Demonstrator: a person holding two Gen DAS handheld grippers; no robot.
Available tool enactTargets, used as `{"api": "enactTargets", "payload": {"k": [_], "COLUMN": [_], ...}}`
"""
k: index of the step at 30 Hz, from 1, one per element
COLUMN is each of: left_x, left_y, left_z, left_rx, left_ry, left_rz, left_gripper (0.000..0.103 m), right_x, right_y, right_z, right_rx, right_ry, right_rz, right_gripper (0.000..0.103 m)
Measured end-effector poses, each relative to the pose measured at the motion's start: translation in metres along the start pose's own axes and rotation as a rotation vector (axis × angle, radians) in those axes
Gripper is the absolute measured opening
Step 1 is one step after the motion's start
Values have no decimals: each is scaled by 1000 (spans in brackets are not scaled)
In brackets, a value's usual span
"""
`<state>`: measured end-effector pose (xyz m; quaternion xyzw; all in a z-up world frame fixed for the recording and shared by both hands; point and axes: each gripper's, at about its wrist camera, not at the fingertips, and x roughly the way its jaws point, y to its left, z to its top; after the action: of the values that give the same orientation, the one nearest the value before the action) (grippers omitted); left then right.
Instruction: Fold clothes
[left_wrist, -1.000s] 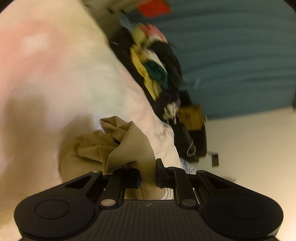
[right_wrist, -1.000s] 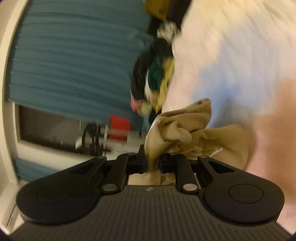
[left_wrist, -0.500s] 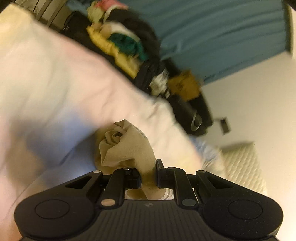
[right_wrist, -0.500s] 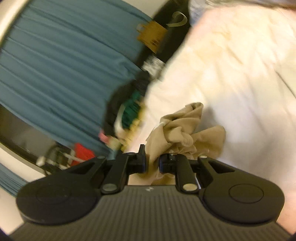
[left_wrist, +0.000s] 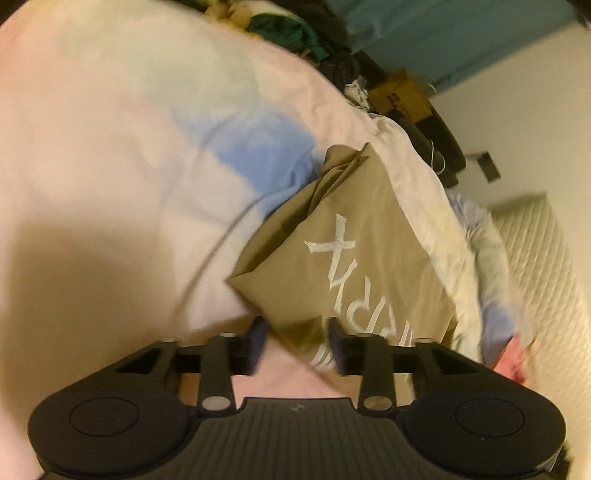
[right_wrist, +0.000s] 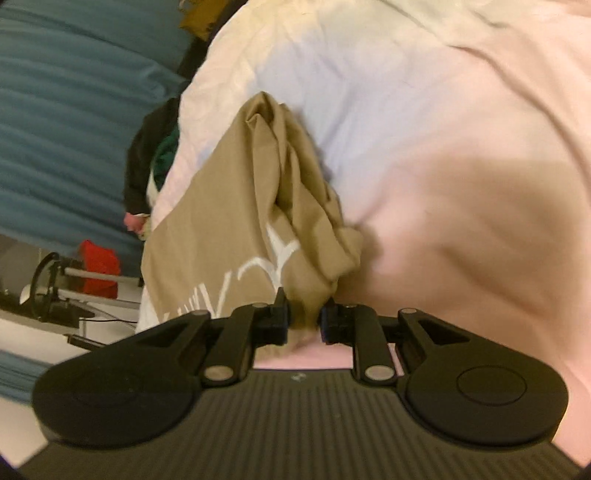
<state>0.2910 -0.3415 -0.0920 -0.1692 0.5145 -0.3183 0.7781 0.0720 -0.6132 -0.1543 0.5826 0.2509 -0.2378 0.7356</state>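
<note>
A tan shirt with white lettering (left_wrist: 351, 258) lies spread on the pale bed cover (left_wrist: 129, 147). My left gripper (left_wrist: 297, 336) stands at its near edge with the jaws parted; cloth lies between them but the pads do not press it. My right gripper (right_wrist: 304, 317) is shut on another bunched edge of the same tan shirt (right_wrist: 236, 206), which hangs in folds in front of it.
A pile of dark, green and yellow clothes (left_wrist: 314, 33) sits past the bed's far edge, below a blue curtain (right_wrist: 74, 92). A brown box (left_wrist: 402, 92) and a quilted white surface (left_wrist: 543, 280) lie to the right. A red object (right_wrist: 99, 273) stands on the floor.
The shirt was bunched in both shut grippers; it now lies stretched out flat with its lettering showing. The left jaws have opened. Both grippers have swung over the bed.
</note>
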Motion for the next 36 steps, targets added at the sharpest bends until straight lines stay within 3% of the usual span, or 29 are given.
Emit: {"api": "enactTargets", "payload": {"k": [6,12,15,17,19,21,23,29,36], "left_x": [-72,-158,-205,-238,-270,-299,-326,-382,-408], "left_y": [-45,-110,-134,-146,-154,-159,-163,-165,-144], "left_z": [-6,-38,-60,-78,-95,-113,-131,-179,-218], "left_rx": [168,372,435,463,479,496,517,571,589], "left_ry": [-71,-201,-272,-326,-378,-424,-469,-562,-628], "left_rz": [12,39,40,47,49,46,50,75,77], "left_gripper": [55,61,74,89,97,103,103,103,103], "right_x": [-57,-136,-173,-193,-219,-242,-264,-294,-291], "right_y": [20,61,79,92,101,108,111,109,90], "right_z": [-7,-34,-53,-65,-80,-95,-109,-144,-177], "right_rx": [-84,-322,-435,-495,-560,-615,-653,-733,-788], "right_ry": [-31,-123,-168,-193,-231,-287,-348,-405,-467], "right_rz": [-73,-7,14,40,60,84,126,164,145], "right_gripper": [20,20,20,20,30,75,88,87,87]}}
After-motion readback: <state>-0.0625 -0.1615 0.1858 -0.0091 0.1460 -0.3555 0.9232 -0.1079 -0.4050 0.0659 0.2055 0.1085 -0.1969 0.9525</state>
